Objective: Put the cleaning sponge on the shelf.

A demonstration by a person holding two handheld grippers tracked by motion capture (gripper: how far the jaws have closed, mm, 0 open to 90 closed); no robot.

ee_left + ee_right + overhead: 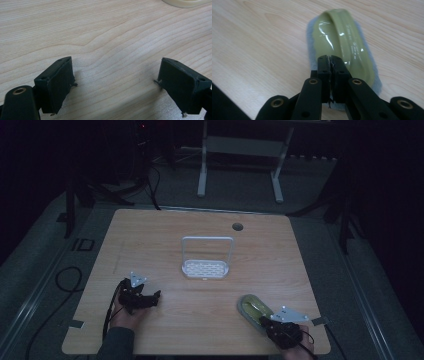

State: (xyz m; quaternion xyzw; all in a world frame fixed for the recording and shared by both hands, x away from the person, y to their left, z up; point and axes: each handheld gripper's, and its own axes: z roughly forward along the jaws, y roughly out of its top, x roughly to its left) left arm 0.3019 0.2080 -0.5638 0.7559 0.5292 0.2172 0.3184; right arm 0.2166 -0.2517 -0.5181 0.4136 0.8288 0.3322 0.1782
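Observation:
A scrubber with a glossy olive-green handle on a grey fuzzy pad (252,308) (342,37) lies flat near the table's front right. My right gripper (264,321) (331,58) is over its near end with the jaws pressed together; I cannot make out anything pinched between them. At the front left, my left gripper (150,297) (116,60) rests low over bare wood, jaws wide apart with nothing between them. A white perforated tray with a tall hoop handle (206,268) stands at the table's middle.
The wooden table (165,240) has a round cable hole (237,226) near its far edge. A pale rounded rim (185,2) shows at the top of the left gripper view. A white desk frame (240,145) stands on the dark floor behind.

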